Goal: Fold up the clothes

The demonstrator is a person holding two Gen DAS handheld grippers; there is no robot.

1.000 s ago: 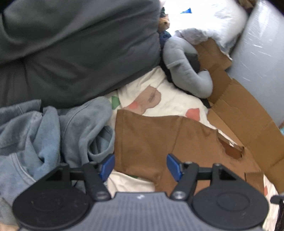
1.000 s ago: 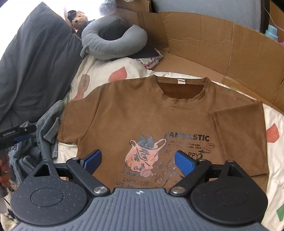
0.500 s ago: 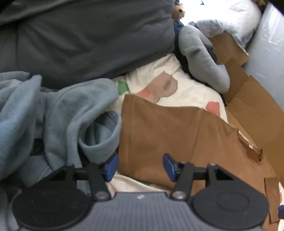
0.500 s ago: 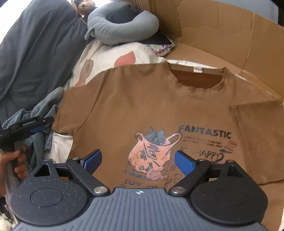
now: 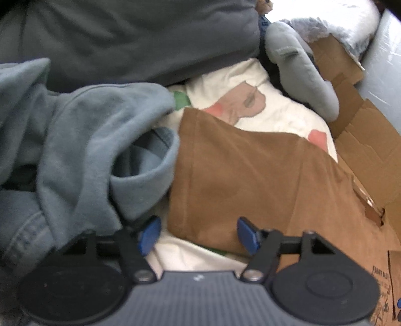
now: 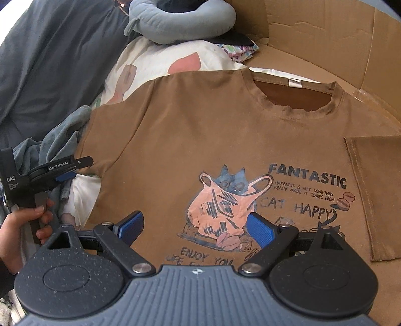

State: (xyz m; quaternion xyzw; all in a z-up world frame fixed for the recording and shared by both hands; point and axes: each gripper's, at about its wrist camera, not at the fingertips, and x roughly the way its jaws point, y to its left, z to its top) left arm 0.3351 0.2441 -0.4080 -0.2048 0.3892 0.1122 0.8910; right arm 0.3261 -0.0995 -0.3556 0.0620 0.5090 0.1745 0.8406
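A brown T-shirt [image 6: 200, 140] with a cat print and "FANTASTIC" lies face up on the bed. Its right-hand sleeve [image 6: 373, 195] is folded in over the chest. My right gripper [image 6: 196, 228] hovers open just above the print, with nothing pinched. My left gripper [image 5: 198, 234] is low over the flat left sleeve [image 5: 238, 175]. Its jaws are opening, and the sleeve's lower corner and white sheet lie between the blue pads without being pressed. The right wrist view shows that left gripper [image 6: 62, 173] at the sleeve's edge, held by a hand [image 6: 20, 225].
A heap of blue-grey clothes [image 5: 87, 150] lies against the sleeve on the left. Behind it is a dark grey duvet [image 5: 125, 37]. A grey neck pillow [image 6: 180, 22] sits at the back. Brown cardboard [image 6: 313, 37] walls the far and right sides.
Both grippers have come down closer to the shirt. The left one has closed in on the sleeve's lower corner, and its pads narrowed and then spread wider.
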